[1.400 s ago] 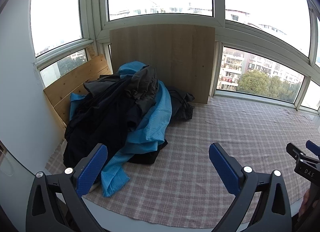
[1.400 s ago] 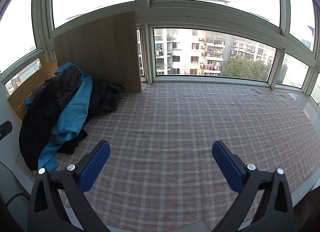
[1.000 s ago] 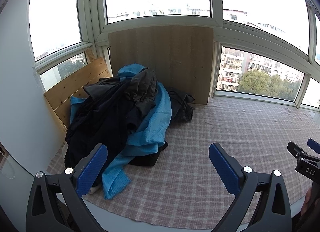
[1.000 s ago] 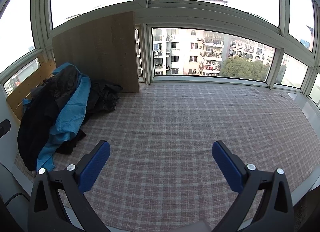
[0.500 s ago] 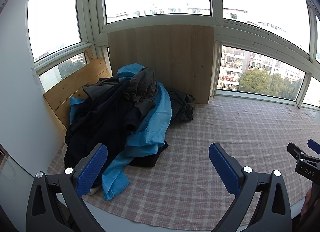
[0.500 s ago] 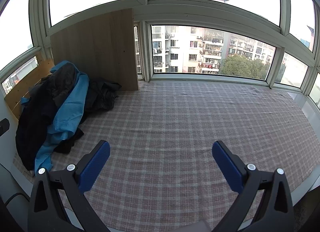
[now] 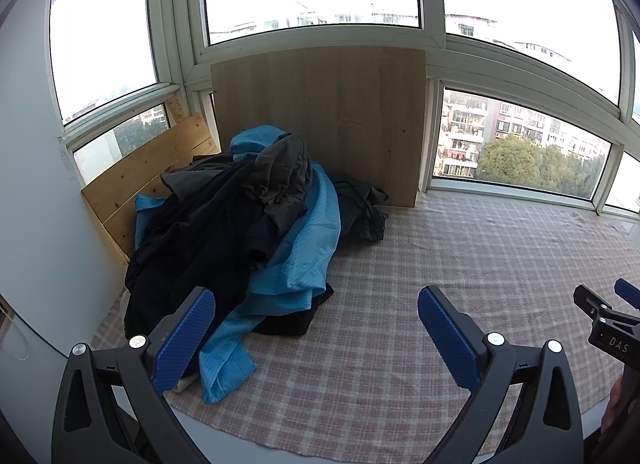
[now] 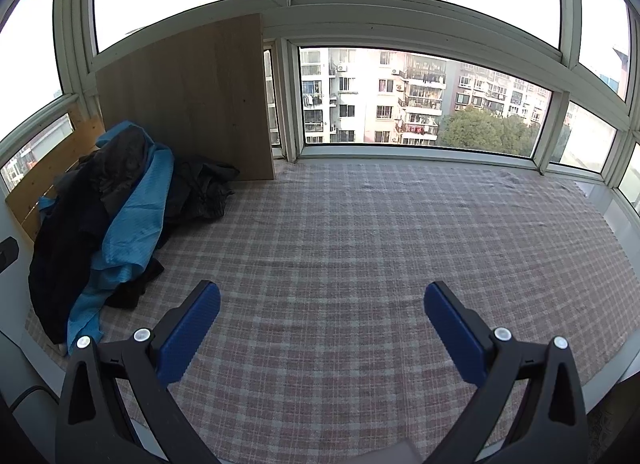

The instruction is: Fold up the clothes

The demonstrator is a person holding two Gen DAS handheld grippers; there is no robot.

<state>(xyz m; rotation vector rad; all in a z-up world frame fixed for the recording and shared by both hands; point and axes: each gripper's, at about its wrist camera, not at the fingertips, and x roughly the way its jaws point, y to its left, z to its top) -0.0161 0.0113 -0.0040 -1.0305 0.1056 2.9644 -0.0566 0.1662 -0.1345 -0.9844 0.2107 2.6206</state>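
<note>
Checked pink-and-grey cloth (image 8: 360,232) is spread over the whole window-side surface, and most of it is left bare ahead of the right tongs (image 8: 322,320), probably as room where garments can be laid flat. Two wooden boards, a tall one (image 7: 320,120) and a low one (image 7: 148,172), are stood against the glass beyond and left of the left tongs (image 7: 316,328), seemingly to keep clothes off the window frames. Against them the pile of clothes (image 7: 224,232) is heaped, ahead and left of both tongs: black and grey garments are tangled with a blue garment (image 7: 296,256) whose tail is trailed toward the near edge. No folded item can be seen. Both tongs are held wide apart with nothing between the pads, above the cloth and clear of the heap.
</note>
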